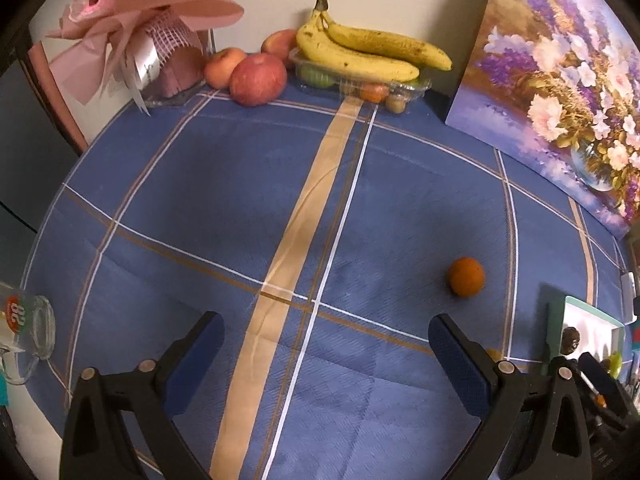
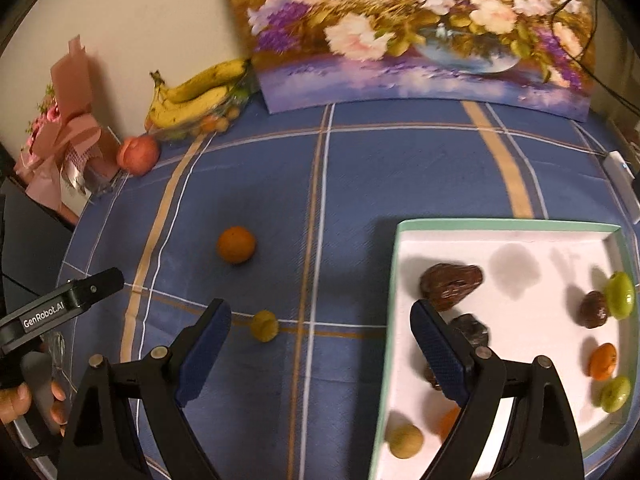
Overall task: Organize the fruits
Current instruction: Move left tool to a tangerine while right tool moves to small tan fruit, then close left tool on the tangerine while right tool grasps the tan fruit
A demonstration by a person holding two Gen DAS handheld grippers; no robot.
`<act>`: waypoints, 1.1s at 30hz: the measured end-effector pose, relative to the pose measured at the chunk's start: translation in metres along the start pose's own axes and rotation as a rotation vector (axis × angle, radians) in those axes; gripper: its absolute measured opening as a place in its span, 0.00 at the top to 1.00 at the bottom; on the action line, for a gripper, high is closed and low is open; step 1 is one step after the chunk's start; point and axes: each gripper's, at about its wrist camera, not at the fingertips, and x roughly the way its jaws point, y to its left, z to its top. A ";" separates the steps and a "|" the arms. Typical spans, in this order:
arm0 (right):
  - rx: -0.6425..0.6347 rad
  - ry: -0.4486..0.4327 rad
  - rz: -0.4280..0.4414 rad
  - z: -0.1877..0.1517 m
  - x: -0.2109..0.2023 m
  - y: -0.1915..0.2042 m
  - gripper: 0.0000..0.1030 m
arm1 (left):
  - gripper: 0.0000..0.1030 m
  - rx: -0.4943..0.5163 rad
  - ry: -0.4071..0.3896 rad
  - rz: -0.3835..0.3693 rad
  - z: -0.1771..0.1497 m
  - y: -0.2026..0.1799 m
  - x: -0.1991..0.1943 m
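My left tongs (image 1: 326, 338) hang spread wide over the blue plaid cloth (image 1: 360, 200) on the tabletop, nothing between the pads. Ahead and to the right of them an orange fruit (image 1: 466, 277) sits alone on the cloth, apart from everything, with bare cloth on all sides of it. The far edge is crowded: a clear plastic container (image 1: 400, 90) of small fruits with bananas (image 1: 372, 50) lying on top, three apples (image 1: 258, 80) just left of it, and a pink wrapped bouquet (image 1: 132, 32) in the far left corner. A flower painting (image 1: 560, 80) leans along the right side. A glass mug (image 1: 30, 328) stands near the cloth's left edge.

My right tongs (image 2: 320, 320) are also wide open and empty, the right pad hanging over the near left part of a white tray with a green rim (image 2: 504, 224). In the tray I see brown dates (image 2: 452, 284), two green fruits, a small orange one and a tan round one near the front. On the cloth left of the tray lies a small yellow fruit (image 2: 264, 325), just ahead of my left pad, and the orange fruit (image 2: 236, 244) farther out. Between those two and the tray's left wall the cloth is bare. The other tool and a hand (image 2: 24, 400) show at the lower left.
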 end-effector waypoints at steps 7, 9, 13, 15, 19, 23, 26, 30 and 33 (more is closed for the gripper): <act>-0.019 0.072 0.001 -0.005 0.028 0.011 0.15 | 0.00 -0.008 0.042 -0.016 0.001 0.001 0.016; -0.031 0.082 0.008 -0.006 0.033 0.015 0.19 | 0.00 -0.005 0.055 -0.013 0.001 0.000 0.021; -0.053 0.094 0.023 -0.009 0.040 0.022 0.25 | 0.00 0.002 0.058 0.011 0.001 -0.002 0.024; -0.064 0.102 0.028 -0.009 0.044 0.024 0.28 | 0.00 -0.003 0.059 0.011 0.002 0.000 0.024; -0.054 0.129 0.046 -0.010 0.054 0.024 0.35 | 0.00 -0.011 0.068 0.008 0.003 0.001 0.027; -0.058 0.137 0.052 -0.011 0.059 0.028 0.39 | 0.00 -0.007 0.074 0.001 0.003 -0.001 0.030; -0.073 0.142 0.060 -0.012 0.062 0.032 0.46 | 0.00 -0.002 0.076 -0.003 0.002 -0.003 0.032; -0.086 0.136 0.075 -0.012 0.063 0.037 0.59 | 0.00 -0.003 0.075 -0.008 0.001 -0.004 0.032; -0.091 0.137 0.080 -0.012 0.064 0.039 0.66 | 0.00 -0.007 0.073 -0.009 0.001 -0.004 0.032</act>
